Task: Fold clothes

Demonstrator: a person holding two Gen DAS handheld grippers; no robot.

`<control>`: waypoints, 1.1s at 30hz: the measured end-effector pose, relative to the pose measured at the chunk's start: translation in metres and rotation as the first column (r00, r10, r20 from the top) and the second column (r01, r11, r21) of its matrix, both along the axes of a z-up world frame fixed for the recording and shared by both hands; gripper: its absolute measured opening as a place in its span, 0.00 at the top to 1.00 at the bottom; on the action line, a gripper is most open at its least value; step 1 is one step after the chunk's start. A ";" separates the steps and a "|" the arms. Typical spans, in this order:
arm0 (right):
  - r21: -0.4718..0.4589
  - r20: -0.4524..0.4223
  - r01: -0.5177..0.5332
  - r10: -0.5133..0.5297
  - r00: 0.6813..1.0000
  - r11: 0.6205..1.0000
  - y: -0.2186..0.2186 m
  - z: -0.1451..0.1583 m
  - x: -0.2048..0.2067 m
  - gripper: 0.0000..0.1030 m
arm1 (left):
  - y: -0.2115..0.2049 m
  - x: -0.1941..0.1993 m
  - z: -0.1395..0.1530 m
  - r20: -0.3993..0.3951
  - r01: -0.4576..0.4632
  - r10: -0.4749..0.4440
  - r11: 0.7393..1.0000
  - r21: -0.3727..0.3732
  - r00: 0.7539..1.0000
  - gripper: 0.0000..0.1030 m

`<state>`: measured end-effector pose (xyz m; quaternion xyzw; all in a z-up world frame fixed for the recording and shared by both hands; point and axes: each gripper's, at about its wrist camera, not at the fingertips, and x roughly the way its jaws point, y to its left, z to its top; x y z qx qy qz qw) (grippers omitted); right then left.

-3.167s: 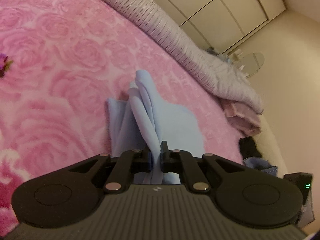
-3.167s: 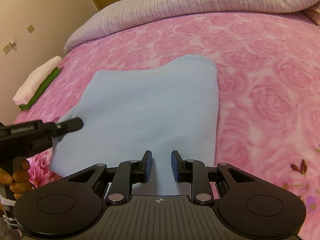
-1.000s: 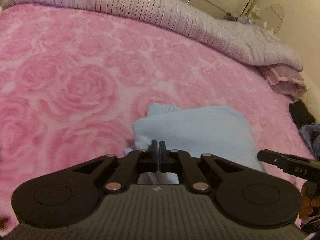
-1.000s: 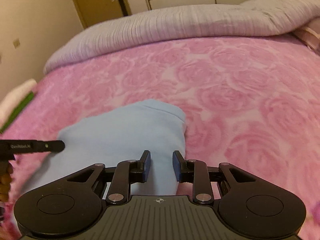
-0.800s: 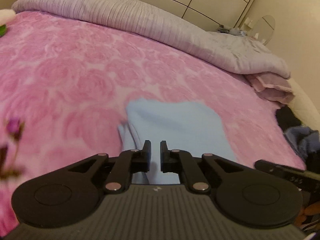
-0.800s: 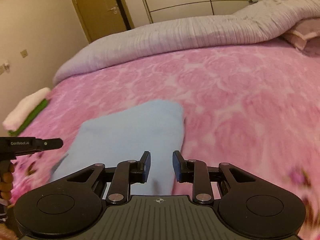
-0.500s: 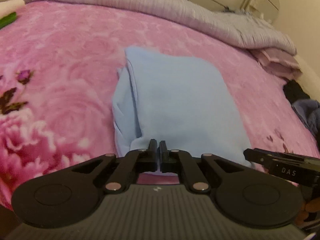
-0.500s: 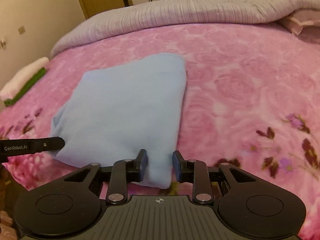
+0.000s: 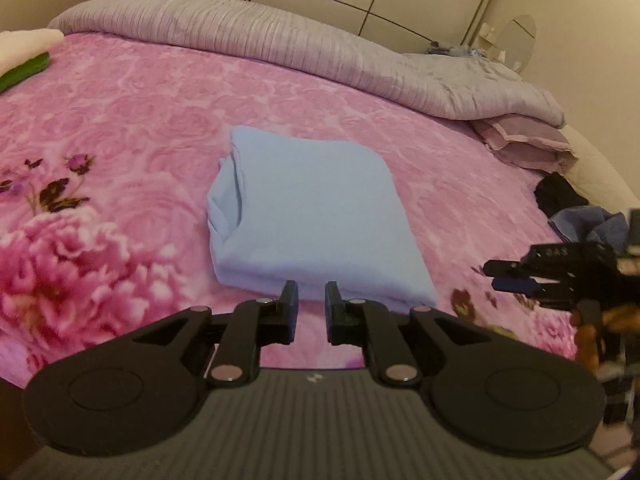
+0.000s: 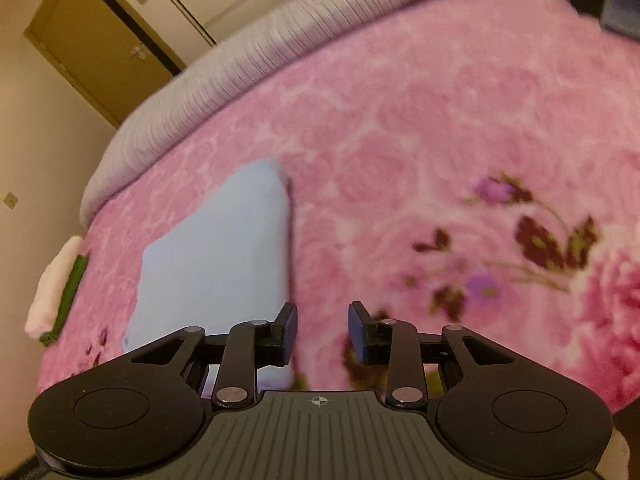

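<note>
I find the light blue garment [image 9: 316, 216] folded into a compact rectangle, lying flat on the pink floral bedspread [image 9: 132, 120] near the middle of the bed. Loose layered edges show along the garment's left side in the left wrist view; its top face is smooth.

My left hand-held gripper [image 9: 307, 306] sits just short of the garment's near edge, fingers parted with a clear gap, holding nothing and not touching the cloth. My right hand-held gripper [image 10: 322, 330] is spread wider, also empty; in its own view the garment [image 10: 216, 264] lies ahead and to the left of it, and the bedspread [image 10: 440, 128] fills the gap between its fingers. In the left wrist view the right gripper [image 9: 516, 280] appears beyond the garment's right near corner, apart from it.

Behind the garment, a grey ribbed quilt [image 9: 248, 36] runs along the far side of the bed. Left of the garment, at the bed's edge, a white and green folded item [image 10: 60, 284] rests. To the garment's far right lie dark and blue clothes [image 9: 576, 208].
</note>
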<state>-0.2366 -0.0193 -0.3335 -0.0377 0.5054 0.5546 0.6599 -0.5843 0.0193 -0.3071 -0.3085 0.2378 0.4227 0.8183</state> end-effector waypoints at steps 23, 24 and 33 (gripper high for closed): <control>0.032 0.472 -0.203 0.164 0.866 0.979 -0.085 0.054 -0.137 0.66 | -0.009 -0.004 -0.018 -0.160 -0.083 0.090 0.995 0.053 0.983 0.82; 0.032 0.474 -0.202 0.163 0.865 0.979 -0.085 0.054 -0.135 0.66 | -0.010 -0.002 -0.018 -0.172 -0.083 0.092 0.995 0.056 0.981 0.82; -0.006 0.463 -0.178 0.160 0.872 0.984 -0.079 0.036 -0.132 0.61 | -0.033 0.006 -0.007 -0.233 -0.069 0.094 0.991 0.113 0.968 0.74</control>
